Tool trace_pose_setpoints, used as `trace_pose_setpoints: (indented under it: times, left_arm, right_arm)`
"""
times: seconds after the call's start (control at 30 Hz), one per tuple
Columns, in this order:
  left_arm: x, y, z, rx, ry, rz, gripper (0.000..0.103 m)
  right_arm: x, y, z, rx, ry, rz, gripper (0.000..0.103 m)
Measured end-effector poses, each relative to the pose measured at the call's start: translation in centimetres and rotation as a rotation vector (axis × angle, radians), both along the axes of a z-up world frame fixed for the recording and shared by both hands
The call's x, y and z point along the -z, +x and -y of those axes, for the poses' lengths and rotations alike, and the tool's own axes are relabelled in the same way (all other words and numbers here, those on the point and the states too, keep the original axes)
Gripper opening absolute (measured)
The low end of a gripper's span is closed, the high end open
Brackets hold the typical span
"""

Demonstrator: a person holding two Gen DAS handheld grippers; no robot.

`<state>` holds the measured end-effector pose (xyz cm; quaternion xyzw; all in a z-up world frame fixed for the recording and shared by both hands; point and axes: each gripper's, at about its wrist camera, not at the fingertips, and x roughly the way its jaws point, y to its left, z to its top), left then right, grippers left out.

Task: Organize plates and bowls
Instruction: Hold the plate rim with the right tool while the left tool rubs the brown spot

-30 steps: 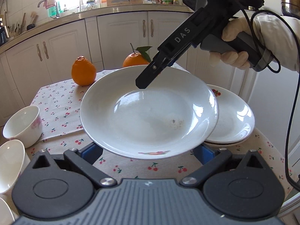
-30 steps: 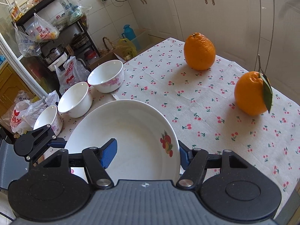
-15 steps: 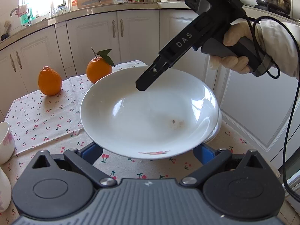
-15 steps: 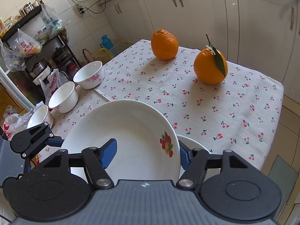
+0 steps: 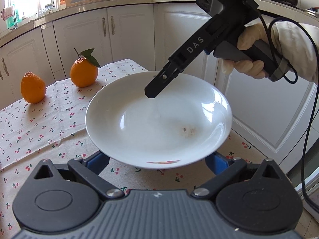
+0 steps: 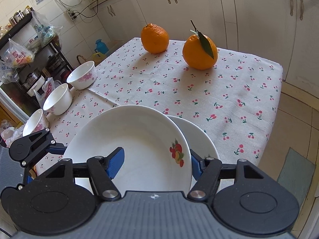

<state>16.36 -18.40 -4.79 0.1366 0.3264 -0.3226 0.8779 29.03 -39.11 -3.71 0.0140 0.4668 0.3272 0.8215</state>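
Note:
A white plate with a fruit print (image 5: 159, 123) (image 6: 137, 149) is held above the table by both grippers. My left gripper (image 5: 157, 159) has its blue fingers under the near rim, spread wide. My right gripper (image 6: 156, 161) pinches the opposite rim, one blue pad (image 6: 115, 159) inside the plate; it also shows in the left wrist view (image 5: 159, 85). A second white plate (image 6: 201, 141) lies on the table directly below, partly hidden. Three white bowls (image 6: 81, 77) (image 6: 57, 99) (image 6: 35, 122) stand in a row at the table's left edge.
Two oranges (image 6: 155, 37) (image 6: 199, 52) sit at the far side of the cherry-print tablecloth (image 6: 219, 99). White cabinets (image 5: 129, 35) stand behind the table. The table's right edge drops to a tiled floor (image 6: 295, 139). A cluttered rack (image 6: 30, 59) stands beyond the bowls.
Both grippers have carried the plate to the right, over the second plate. The bowls have slid out of the left wrist view.

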Motion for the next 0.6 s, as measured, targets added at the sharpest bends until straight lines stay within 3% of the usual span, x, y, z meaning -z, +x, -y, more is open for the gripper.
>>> trace_pose_setpoints:
  times: [0.6]
  left_arm:
    - [0.3, 0.2, 0.8, 0.009, 0.003, -0.009, 0.101]
  right_arm:
    - [1.7, 0.1, 1.4, 0.030, 0.001, -0.029, 0.073]
